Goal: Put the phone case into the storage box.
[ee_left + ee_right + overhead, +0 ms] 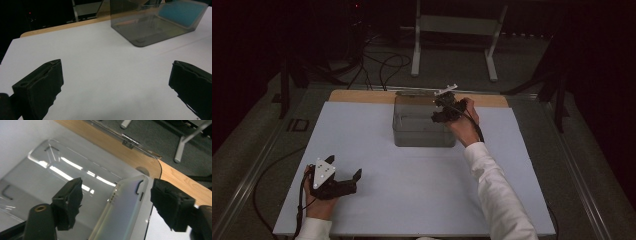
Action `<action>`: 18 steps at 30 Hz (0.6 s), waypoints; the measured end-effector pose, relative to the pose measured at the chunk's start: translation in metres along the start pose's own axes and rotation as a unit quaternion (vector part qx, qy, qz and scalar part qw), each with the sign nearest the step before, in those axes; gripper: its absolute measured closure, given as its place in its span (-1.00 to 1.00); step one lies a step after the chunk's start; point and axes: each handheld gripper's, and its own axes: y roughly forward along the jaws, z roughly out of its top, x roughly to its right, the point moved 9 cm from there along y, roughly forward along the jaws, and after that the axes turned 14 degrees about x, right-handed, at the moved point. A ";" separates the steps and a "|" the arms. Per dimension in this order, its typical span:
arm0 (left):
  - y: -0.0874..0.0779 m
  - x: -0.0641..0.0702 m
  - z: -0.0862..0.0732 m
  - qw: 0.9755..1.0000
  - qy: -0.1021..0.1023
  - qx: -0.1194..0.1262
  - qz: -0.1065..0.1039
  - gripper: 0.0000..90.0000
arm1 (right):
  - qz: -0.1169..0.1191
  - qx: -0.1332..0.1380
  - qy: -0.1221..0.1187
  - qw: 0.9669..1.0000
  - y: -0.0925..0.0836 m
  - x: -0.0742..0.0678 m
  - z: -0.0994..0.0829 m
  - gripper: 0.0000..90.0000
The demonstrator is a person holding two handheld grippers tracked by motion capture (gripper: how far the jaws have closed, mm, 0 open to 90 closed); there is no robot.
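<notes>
Presently my right gripper [115, 205] stands with jaws apart over the clear plastic box [424, 125] at the tabletop's [362, 150] far edge, a pale, smooth, round-cornered phone case [122, 210] between them, unpressed. I judge the case is being released into the box; next, lift clear. My left gripper [112, 87] rests open near the left corner.

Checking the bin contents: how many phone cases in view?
1. A translucent phone case leans inside the clear box at its right end, between the right gripper's open jaws. Glare could hide others.
</notes>
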 end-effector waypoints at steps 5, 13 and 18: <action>0.000 0.000 0.000 1.000 0.000 0.000 0.000 -0.99 | 0.021 0.017 0.010 1.000 -0.005 -0.002 0.001 -0.56; 0.000 0.001 0.000 1.000 0.001 -0.001 -0.003 -0.99 | 0.076 0.053 0.018 0.996 -0.013 -0.008 0.004 -0.69; 0.000 0.000 0.000 1.000 -0.002 0.000 -0.001 -0.99 | 0.097 0.078 0.025 0.992 -0.019 -0.009 0.006 -0.72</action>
